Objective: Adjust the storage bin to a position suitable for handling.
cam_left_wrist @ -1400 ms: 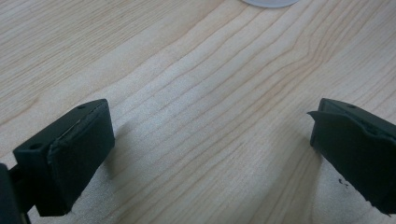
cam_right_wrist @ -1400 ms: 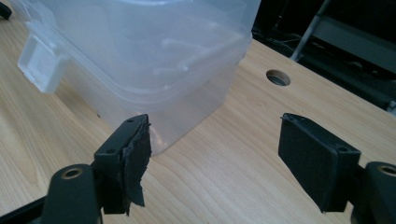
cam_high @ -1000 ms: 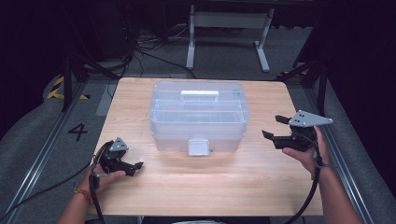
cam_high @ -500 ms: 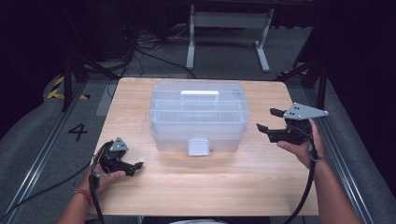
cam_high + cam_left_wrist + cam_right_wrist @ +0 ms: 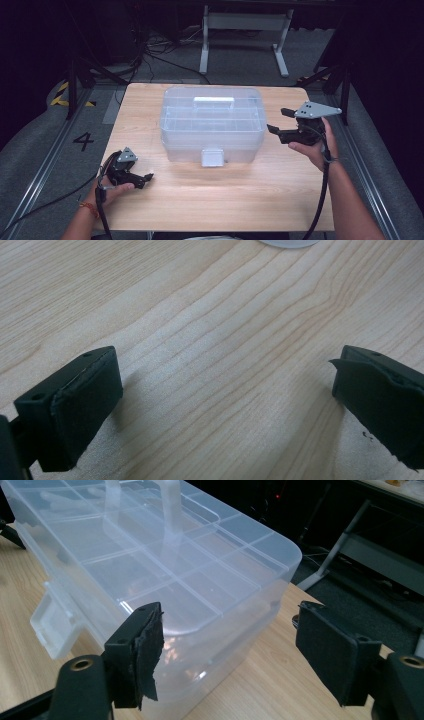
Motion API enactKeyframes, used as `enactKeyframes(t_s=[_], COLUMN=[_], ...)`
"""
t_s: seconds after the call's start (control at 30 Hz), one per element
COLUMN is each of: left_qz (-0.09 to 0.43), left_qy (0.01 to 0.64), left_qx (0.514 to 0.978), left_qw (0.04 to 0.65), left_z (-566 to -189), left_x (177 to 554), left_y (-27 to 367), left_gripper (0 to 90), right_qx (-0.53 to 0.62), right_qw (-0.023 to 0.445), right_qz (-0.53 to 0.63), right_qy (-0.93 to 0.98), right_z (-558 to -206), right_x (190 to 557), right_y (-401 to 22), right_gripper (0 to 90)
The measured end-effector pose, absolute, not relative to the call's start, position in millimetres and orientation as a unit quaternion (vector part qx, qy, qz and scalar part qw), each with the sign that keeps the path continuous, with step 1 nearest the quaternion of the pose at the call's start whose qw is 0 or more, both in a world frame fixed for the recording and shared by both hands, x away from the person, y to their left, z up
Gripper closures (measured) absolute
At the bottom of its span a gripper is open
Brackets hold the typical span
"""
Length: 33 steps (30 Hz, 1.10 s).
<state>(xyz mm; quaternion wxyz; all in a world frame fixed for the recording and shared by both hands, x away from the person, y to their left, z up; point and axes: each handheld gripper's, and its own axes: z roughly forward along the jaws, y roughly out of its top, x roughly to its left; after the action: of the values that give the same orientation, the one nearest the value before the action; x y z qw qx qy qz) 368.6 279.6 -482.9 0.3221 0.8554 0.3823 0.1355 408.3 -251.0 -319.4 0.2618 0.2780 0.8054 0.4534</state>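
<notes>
Both grippers we find open and empty: left gripper point(image 5: 145, 177) on the table point(image 5: 225, 200), right gripper point(image 5: 278, 121) beside the clear box point(image 5: 212, 122).

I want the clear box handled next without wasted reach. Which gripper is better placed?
Probably the right gripper: it hangs open beside the clear box, jaws facing it. The left gripper sits low on the table, well short of it.

Clear glossy plastic box point(image 5: 212, 125) on a matt, pale wood-grain table point(image 5: 225, 195); tongs' pads point(image 5: 150, 650) matt black
</notes>
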Motion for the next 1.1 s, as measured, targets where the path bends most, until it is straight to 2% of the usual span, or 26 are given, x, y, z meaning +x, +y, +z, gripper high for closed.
enactKeyframes(t_s=[1.1], left_qz=[0.136], left_qy=[0.382], left_qx=[0.855], left_qw=[0.322], left_z=[-482.9], left_x=[368.6], left_y=[279.6], left_gripper=[0.2], right_qx=[0.252], right_qw=[0.246], right_qz=[0.449], right_qy=[0.821], right_z=[-308.0], right_x=[445.8], right_y=[-189.2], right_gripper=[31.4])
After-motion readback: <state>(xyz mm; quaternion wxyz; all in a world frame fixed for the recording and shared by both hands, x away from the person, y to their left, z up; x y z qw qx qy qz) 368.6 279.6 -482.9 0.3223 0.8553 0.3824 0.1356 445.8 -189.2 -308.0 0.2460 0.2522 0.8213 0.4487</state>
